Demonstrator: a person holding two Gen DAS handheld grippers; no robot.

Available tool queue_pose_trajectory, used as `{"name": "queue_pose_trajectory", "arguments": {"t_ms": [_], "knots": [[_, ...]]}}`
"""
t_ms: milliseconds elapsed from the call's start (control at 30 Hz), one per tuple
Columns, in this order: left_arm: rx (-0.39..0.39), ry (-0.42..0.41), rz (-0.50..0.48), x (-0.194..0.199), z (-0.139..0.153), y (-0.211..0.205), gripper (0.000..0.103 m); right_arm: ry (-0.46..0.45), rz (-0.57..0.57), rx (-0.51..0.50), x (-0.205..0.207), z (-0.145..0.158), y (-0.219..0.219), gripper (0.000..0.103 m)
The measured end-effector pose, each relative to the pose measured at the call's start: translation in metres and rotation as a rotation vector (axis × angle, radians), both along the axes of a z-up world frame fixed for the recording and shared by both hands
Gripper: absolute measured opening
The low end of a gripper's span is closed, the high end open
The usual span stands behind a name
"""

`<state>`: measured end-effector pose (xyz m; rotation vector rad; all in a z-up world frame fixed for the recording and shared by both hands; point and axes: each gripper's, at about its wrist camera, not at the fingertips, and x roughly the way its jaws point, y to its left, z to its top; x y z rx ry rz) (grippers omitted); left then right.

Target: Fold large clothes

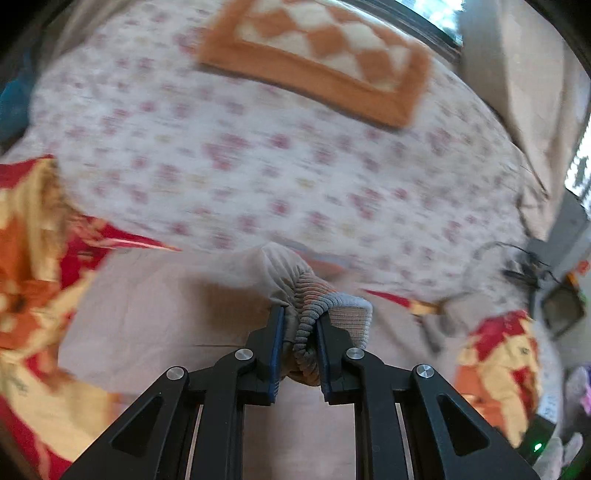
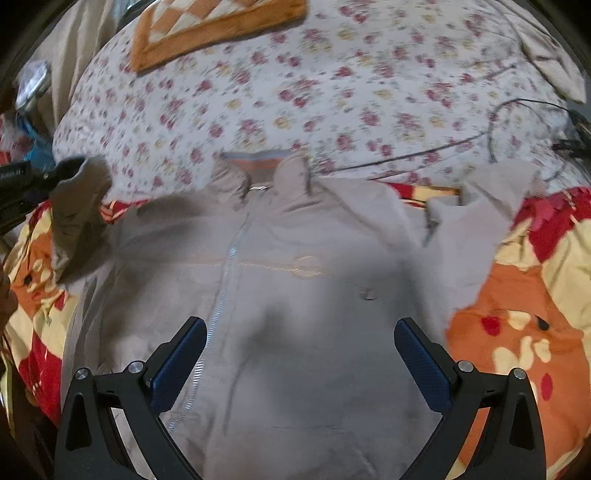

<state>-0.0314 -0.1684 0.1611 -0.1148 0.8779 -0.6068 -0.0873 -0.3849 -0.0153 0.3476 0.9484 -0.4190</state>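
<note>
Two claws work over a beige zip-up jacket (image 2: pixel 295 295) spread front-up on a bed (image 2: pixel 332 92), partly across a red and orange blanket (image 2: pixel 524 332). At the left, the left claw (image 1: pixel 300 325) pinches the jacket's ribbed sleeve cuff (image 1: pixel 314 306), lifted above the fabric. Nearer, the right claw (image 2: pixel 300 365) gapes wide, holding nothing, above the jacket's chest.

Jackets: one beige zip jacket (image 2: pixel 295 295) lay at 6 o'clock.
Floral sheets: one (image 2: pixel 332 92) at 12 o'clock.
Orange checked mats: one (image 2: pixel 207 26) at 11 o'clock.
Red-and-yellow blankets: one (image 2: pixel 524 295) at 3 o'clock.
Black cables: one (image 2: pixel 491 136) at 2 o'clock.
</note>
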Motion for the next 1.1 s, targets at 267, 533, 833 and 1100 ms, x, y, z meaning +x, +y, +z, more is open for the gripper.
{"name": "queue_pose_trajectory", "arguments": {"t_ms": [267, 533, 833, 1100], "knots": [[0.050, 0.052, -0.130, 0.001, -0.060, -0.093, 0.014, 0.019, -0.108, 0.019, -0.031, -0.006, -0.042, 0.102], [0.074, 0.148, -0.215, 0.025, -0.113, -0.117, 0.055, 0.025, -0.152, 0.059, -0.037, -0.013, -0.060, 0.102], [0.285, -0.146, -0.084, 0.043, -0.073, -0.014, 0.080, 0.006, -0.025, 0.120, 0.007, -0.012, -0.047, 0.103], [0.463, -0.051, 0.209, 0.114, -0.135, 0.050, 0.076, 0.023, -0.021, 0.211, 0.057, -0.055, -0.055, 0.082]]}}
